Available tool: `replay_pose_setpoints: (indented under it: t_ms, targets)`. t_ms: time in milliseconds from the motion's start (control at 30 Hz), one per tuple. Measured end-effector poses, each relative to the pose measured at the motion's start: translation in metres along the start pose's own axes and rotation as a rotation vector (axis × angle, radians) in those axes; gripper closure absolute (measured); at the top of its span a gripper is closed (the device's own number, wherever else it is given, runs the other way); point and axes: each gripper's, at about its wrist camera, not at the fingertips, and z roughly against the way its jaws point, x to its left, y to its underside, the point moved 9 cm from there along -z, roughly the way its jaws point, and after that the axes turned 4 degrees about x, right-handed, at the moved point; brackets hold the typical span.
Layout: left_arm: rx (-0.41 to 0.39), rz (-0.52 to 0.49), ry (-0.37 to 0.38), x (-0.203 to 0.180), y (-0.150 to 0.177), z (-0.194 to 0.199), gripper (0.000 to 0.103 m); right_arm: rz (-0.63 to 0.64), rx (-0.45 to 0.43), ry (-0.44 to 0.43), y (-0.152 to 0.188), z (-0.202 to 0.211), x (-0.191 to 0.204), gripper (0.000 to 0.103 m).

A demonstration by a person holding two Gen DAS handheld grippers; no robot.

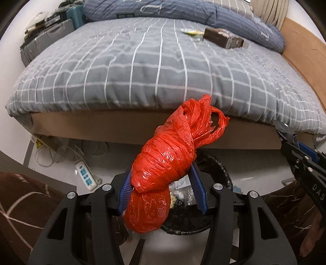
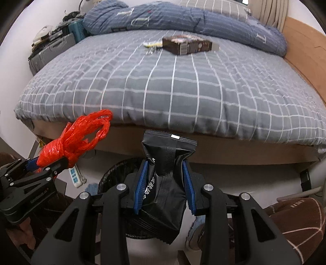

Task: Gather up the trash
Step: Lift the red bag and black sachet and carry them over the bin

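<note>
My left gripper is shut on a bundled red plastic bag, which hangs over a black-lined trash bin on the floor by the bed. The same red plastic bag and left gripper show at the left of the right wrist view. In my right gripper, shut, sits a black snack packet, above the trash bin. On the bed lie a brown box and a small yellow wrapper; the right wrist view shows this brown box and yellow wrapper too.
The bed with its grey checked cover fills the view ahead, a blue duvet at its far end. A white power strip and cables lie on the floor at left. Suitcases stand beside the bed. Brown slippers are near.
</note>
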Motion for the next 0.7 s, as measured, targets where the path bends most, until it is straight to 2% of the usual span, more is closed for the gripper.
replay_pose_setpoints:
  t_ms: [500,700]
  targets:
    - [0.134,-0.058,0.030,-0.025,0.008,-0.071,0.053,0.014,0.151,-0.014,0.019,-0.070,-0.003,0.070]
    - [0.166,-0.096,0.037,-0.044,0.009,-0.094,0.053,-0.011,0.161,-0.010,0.018,-0.080,-0.022,0.070]
